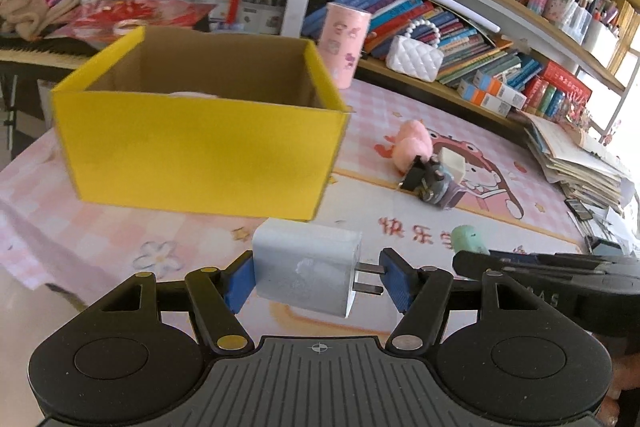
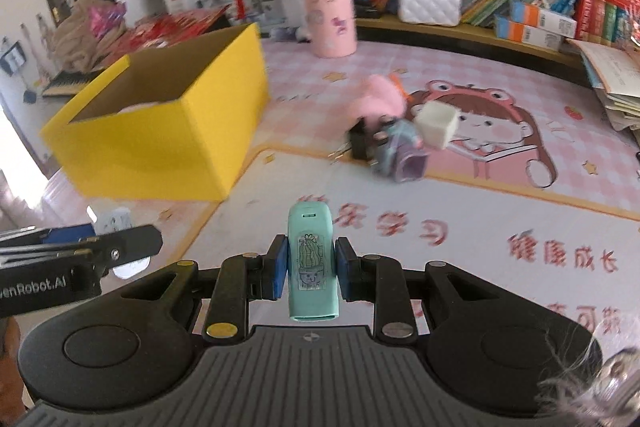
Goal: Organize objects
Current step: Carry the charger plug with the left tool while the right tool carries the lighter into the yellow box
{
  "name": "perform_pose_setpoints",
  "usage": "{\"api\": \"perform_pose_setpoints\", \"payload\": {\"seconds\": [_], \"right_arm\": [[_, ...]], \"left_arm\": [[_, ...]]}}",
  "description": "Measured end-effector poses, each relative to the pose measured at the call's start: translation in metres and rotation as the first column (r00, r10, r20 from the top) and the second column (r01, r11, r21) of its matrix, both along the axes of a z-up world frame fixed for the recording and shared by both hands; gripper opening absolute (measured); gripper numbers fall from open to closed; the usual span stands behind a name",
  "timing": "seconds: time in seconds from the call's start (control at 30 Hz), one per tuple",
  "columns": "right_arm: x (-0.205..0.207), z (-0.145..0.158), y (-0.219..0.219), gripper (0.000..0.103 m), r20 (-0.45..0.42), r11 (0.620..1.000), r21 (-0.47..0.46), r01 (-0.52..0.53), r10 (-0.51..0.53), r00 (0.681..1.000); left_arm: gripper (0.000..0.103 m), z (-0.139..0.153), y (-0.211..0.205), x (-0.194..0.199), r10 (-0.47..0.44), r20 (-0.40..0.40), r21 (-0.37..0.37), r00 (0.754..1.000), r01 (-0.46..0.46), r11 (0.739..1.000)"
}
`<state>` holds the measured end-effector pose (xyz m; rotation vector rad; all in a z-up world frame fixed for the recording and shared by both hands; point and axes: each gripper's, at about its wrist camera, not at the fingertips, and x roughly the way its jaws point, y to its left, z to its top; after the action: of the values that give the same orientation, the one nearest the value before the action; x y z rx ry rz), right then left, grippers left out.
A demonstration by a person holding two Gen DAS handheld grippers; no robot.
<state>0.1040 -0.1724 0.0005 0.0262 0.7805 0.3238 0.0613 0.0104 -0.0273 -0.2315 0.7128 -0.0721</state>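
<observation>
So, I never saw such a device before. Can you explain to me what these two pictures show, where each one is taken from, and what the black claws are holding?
There is no robot here: a person holds one handheld gripper in each hand, and each gripper carries a camera looking forward along its two fingers. So each picture is the view from one gripper.

In the left one, the left gripper holds a white plug adapter between its blue pads. In the right one, the right gripper is shut on a small mint green case with a cactus sticker.

Ahead, on a pink cartoon mat, stands an open yellow box. Further right lies a small pile of things, among them a pink plush toy, with a pink canister behind.
</observation>
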Motion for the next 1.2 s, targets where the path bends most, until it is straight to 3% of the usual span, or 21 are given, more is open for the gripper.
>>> {"api": "perform_pose_setpoints", "payload": {"seconds": [0.6,1.2], "right_arm": [[-0.060,0.003,0.085,0.023,0.015,0.997,0.007,-0.075,0.075,0.997],[-0.084,0.015,0.127,0.023,0.067,0.997,0.008,-0.077,0.076,0.995]], "left_arm": [[0.066,0.010,0.072,-0.062,0.040,0.033,0.023,0.999,-0.041,0.999],[0.066,0.025,0.105,-0.081,0.004,0.105,0.056,0.994,-0.010,0.998]]}}
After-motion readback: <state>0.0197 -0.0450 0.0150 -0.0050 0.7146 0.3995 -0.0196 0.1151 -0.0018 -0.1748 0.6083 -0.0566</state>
